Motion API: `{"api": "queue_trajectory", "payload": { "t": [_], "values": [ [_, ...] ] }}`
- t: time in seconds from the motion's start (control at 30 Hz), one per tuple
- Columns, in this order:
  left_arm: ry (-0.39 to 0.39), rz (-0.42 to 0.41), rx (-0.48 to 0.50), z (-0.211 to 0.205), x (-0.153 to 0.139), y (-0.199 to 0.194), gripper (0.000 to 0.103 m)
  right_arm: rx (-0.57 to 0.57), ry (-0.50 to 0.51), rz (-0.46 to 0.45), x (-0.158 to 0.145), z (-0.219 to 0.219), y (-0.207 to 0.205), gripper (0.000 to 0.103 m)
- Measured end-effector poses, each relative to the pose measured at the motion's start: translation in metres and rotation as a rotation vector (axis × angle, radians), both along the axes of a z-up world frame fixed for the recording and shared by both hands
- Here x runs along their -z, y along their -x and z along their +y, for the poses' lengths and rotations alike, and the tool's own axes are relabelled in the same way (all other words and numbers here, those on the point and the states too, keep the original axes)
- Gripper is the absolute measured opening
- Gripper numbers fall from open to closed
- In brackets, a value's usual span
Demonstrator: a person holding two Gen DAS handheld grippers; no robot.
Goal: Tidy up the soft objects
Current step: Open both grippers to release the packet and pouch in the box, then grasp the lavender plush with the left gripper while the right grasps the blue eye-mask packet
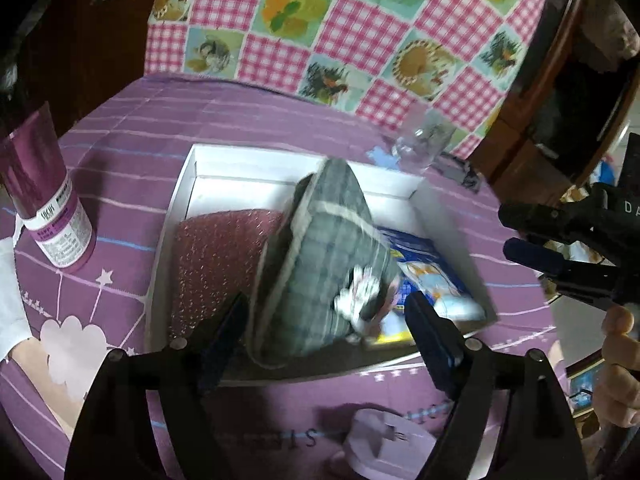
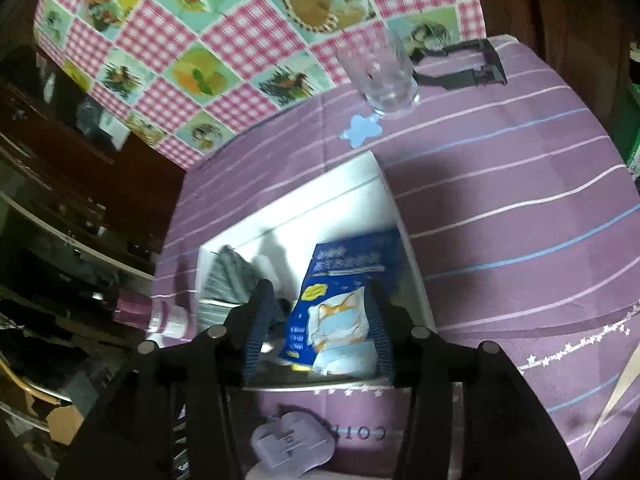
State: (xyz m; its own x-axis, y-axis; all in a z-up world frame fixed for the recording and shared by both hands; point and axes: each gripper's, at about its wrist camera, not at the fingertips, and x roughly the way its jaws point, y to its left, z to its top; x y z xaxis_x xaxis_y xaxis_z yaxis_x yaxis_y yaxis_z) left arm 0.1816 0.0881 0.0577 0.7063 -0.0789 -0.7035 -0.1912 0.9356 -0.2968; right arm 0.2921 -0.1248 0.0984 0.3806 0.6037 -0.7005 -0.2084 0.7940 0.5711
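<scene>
The left hand-held gripper [image 1: 326, 330] is spread wide, with a grey slipper [image 1: 320, 256] seen between its fingers, untouched by either pad, leaning inside the white box [image 1: 180, 196]. A pink slipper [image 1: 216, 256] lies against the box's left wall. The right hand-held gripper [image 2: 318, 320] is half open above the blue packet [image 2: 340, 292] by the right wall, gripping nothing. Clear bench [image 2: 520, 208] is seen right of the box.
</scene>
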Motion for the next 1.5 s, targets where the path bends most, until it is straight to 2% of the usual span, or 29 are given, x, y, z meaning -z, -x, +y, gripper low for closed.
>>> {"api": "queue_trajectory", "payload": {
  "t": [0.13,0.3,0.43,0.6,0.7,0.77,0.87,0.93,1.03,1.17,1.3,1.33,1.43,1.5],
  "values": [
    [0.001,-0.039,0.026,-0.008,-0.015,0.007,0.084,-0.005,-0.013,-0.017,-0.010,-0.001,0.007,0.053],
    [-0.011,-0.046,0.052,-0.013,-0.027,0.011,0.090,-0.009,0.044,0.000,-0.012,0.002,0.011,0.053],
    [0.040,-0.045,0.039,-0.007,-0.028,0.012,0.097,0.004,0.110,-0.001,-0.016,0.002,0.015,0.053],
    [0.045,-0.056,-0.004,-0.001,-0.032,0.015,0.095,0.006,0.141,-0.015,-0.025,0.001,0.023,0.053],
    [0.024,-0.040,-0.042,-0.001,-0.035,0.017,0.081,0.017,0.130,-0.028,-0.040,0.003,0.038,0.053],
    [0.027,-0.028,-0.036,-0.001,-0.037,0.019,0.060,-0.002,0.099,-0.047,-0.053,0.006,0.051,0.053],
    [-0.009,-0.014,-0.022,-0.003,-0.042,0.023,0.040,-0.043,0.094,-0.065,-0.063,0.014,0.065,0.053],
    [-0.044,0.007,-0.015,-0.006,-0.044,0.026,0.030,-0.056,0.128,-0.062,-0.063,0.018,0.067,0.053],
    [-0.057,0.047,0.014,-0.010,-0.042,0.028,0.027,-0.046,0.189,-0.031,-0.054,0.014,0.067,0.053],
    [-0.049,0.108,0.060,-0.018,-0.036,0.033,0.027,-0.086,0.200,0.012,-0.038,0.004,0.071,0.053],
    [0.024,0.153,0.102,-0.019,-0.029,0.041,0.027,-0.107,0.252,-0.007,-0.036,-0.006,0.083,0.053],
    [0.024,0.157,0.099,-0.019,-0.028,0.043,0.031,-0.103,0.261,-0.014,-0.037,-0.009,0.085,0.053],
    [0.020,0.175,0.051,-0.019,-0.023,0.051,0.067,-0.095,0.277,-0.045,-0.040,-0.021,0.095,0.053],
    [0.043,0.184,0.062,-0.019,-0.018,0.054,0.068,-0.095,0.290,-0.064,-0.038,-0.030,0.103,0.053]
  ]
}}
